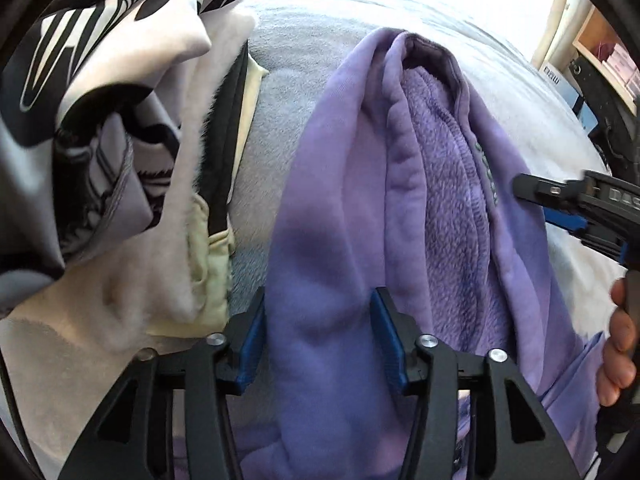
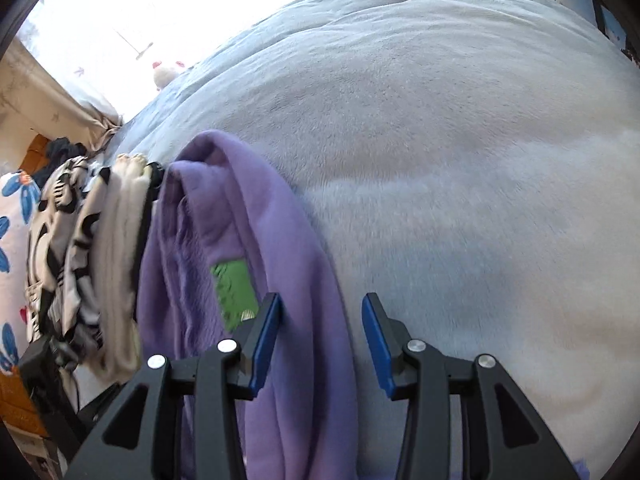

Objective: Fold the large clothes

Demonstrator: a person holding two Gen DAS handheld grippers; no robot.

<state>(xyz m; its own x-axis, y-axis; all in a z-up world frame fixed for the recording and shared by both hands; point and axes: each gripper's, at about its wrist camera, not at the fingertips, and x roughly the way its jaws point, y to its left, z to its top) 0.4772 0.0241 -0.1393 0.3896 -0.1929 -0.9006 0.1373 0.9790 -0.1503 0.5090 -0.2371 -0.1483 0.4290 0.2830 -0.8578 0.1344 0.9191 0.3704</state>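
While "DAS" shows, tongs (image 1: 532, 196), purple hoodie (image 1: 340, 240)

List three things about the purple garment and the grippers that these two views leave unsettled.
1. Purple garment: its lower part runs off the bottom edge in both views.
2. Left gripper: cloth fills the jaws; whether the pads press is unclear.
3. Green patch: motion blur, print unreadable.

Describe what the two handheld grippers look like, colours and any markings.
Both the left gripper and the right gripper are angular black plastic frames with triangular cutouts, round silver bolt heads and flat blue finger pads. White lettering, only partly readable, marks the right gripper's side in the left wrist view.
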